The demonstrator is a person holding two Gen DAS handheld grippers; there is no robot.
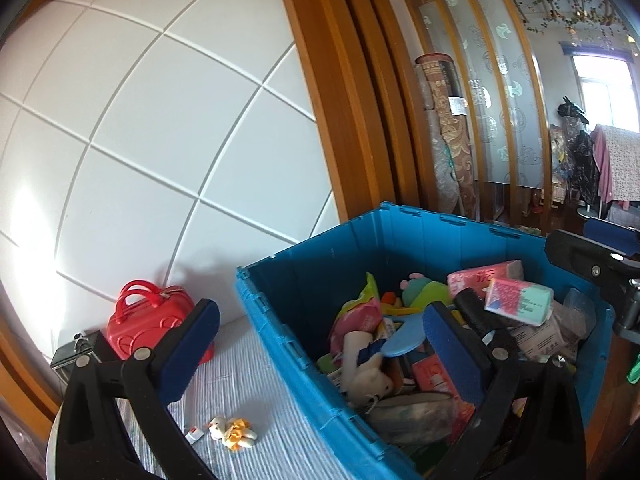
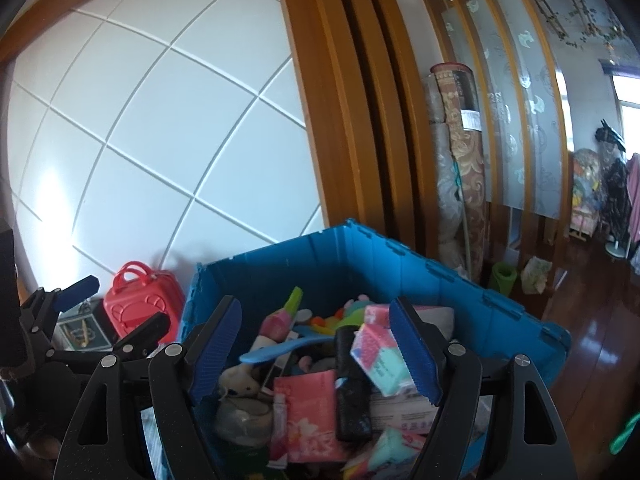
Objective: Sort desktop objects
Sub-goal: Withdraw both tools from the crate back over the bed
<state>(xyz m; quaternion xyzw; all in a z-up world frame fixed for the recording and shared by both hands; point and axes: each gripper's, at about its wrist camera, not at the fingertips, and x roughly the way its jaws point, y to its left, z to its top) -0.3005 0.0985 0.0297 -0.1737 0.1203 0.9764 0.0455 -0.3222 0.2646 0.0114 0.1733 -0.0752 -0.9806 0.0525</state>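
Beside blue bin [image 1: 280, 304]: red case [image 1: 150, 322], sm. plush toy [image 1: 232, 434] on cloth.

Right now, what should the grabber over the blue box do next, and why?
Probably lower the right gripper straight down onto the pink and teal tissue pack. Its fingers are wide open and hold nothing, and that pack lies on top of the pile in the blue crate, nearly between them, so it looks easiest to lift out first.
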